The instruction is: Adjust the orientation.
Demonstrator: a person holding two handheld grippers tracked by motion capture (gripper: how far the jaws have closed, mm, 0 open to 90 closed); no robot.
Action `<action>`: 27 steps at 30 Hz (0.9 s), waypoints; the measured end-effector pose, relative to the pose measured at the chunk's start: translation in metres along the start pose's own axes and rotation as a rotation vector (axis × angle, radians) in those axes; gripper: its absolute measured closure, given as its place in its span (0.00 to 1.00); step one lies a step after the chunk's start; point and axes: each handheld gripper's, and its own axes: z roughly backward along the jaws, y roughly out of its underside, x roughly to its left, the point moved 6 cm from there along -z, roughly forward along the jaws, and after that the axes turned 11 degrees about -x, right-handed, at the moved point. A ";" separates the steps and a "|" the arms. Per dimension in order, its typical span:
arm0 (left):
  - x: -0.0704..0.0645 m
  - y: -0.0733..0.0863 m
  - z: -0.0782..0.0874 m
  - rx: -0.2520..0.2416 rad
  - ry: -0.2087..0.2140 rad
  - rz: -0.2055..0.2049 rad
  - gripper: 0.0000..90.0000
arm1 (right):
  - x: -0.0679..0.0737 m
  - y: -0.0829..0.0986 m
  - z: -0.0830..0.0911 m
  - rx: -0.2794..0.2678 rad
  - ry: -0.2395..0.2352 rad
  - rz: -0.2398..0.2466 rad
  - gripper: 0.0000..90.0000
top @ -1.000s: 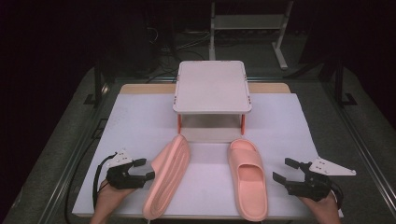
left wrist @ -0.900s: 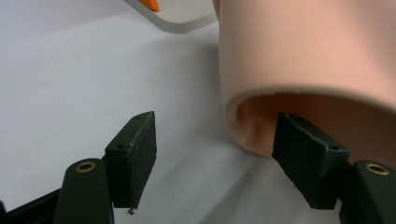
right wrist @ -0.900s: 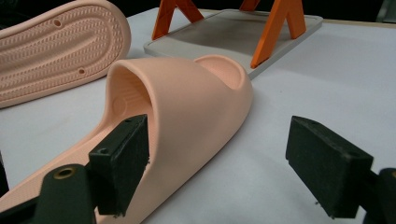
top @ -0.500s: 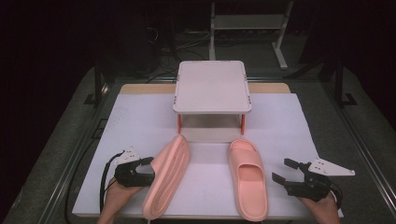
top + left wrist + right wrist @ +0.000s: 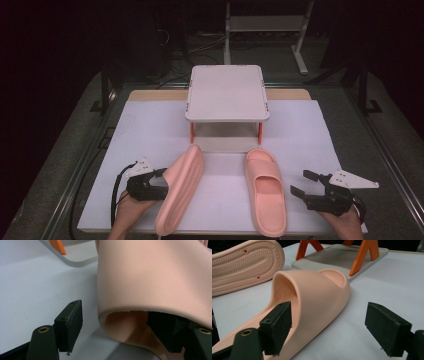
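Note:
Two salmon-pink slippers lie on the white table cover. The left slipper (image 5: 182, 187) is tipped on its side, its ribbed sole (image 5: 244, 267) facing right. My left gripper (image 5: 161, 181) is open around that slipper's strap (image 5: 155, 277), with one jaw outside it and the other tucked inside the opening; the outer pad (image 5: 71, 323) stands clear of the strap. The right slipper (image 5: 265, 192) sits sole-down, toe toward the rack. My right gripper (image 5: 303, 183) is open just right of it, holding nothing. In the right gripper view this slipper (image 5: 312, 297) lies ahead and to the left of the gripper (image 5: 329, 322).
A small grey rack (image 5: 226, 92) on orange legs (image 5: 362, 255) stands behind the slippers at the table's middle, with a lower tray (image 5: 337, 258) under it. Dark floor and a metal frame (image 5: 265, 25) lie beyond the table's far edge.
My left gripper has slid right, from beside the tipped slipper to straddling its strap. The right gripper and both slippers have stayed put.

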 end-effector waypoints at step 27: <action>-0.040 -0.009 -0.047 0.034 0.010 -0.067 0.34 | 0.004 0.001 0.000 0.008 -0.011 0.001 0.23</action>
